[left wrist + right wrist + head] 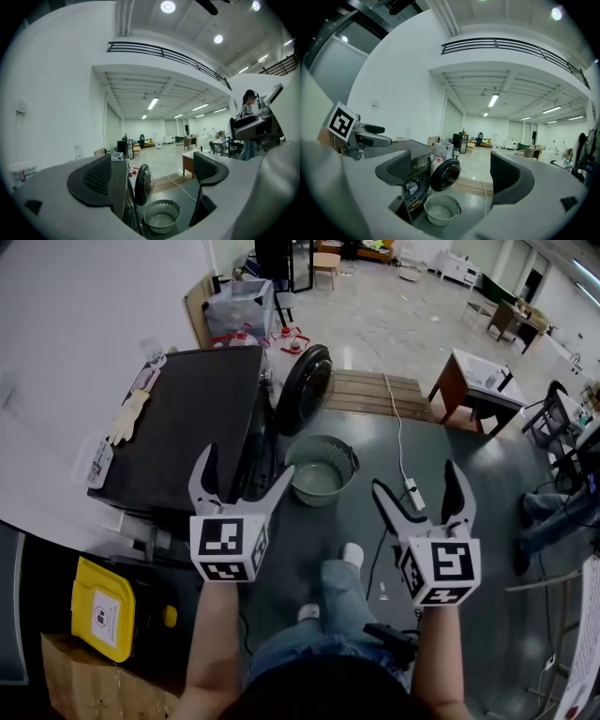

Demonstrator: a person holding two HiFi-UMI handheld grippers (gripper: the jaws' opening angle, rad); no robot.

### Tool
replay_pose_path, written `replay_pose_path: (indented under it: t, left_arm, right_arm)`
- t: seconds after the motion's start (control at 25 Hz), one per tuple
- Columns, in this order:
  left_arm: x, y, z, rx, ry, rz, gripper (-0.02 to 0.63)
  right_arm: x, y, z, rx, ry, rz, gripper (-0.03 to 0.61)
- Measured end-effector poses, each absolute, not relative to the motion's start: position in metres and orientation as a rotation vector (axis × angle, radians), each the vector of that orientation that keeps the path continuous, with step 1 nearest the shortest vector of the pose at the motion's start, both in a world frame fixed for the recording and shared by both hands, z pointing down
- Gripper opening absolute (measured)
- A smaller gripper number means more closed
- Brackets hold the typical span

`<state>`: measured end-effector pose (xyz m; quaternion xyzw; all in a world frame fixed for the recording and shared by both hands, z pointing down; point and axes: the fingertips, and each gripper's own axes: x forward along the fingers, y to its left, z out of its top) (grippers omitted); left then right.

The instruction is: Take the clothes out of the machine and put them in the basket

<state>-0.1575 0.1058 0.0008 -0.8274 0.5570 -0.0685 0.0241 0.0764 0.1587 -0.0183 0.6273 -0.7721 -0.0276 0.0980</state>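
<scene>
Clothes (411,187) lie in the drum of the dark washing machine (187,418), whose round door (305,388) hangs open. The basket (298,479) stands on the floor (469,521) just below the door, at the machine's 4 o'clock. The left gripper (246,465) and right gripper (415,479) hover at the basket's 8 and 4 o'clock, fingers spread wide, holding nothing.
</scene>
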Motion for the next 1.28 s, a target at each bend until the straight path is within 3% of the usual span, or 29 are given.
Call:
replay_pose_path:
  t: [1.28]
  left_arm:
    - [-0.048, -0.171, 0.134, -2.591, 1.957, -0.625, 0.545]
  right_arm:
    - [0.180, -0.163, 0.107, 1.562, -2.348, 0.255, 0.525]
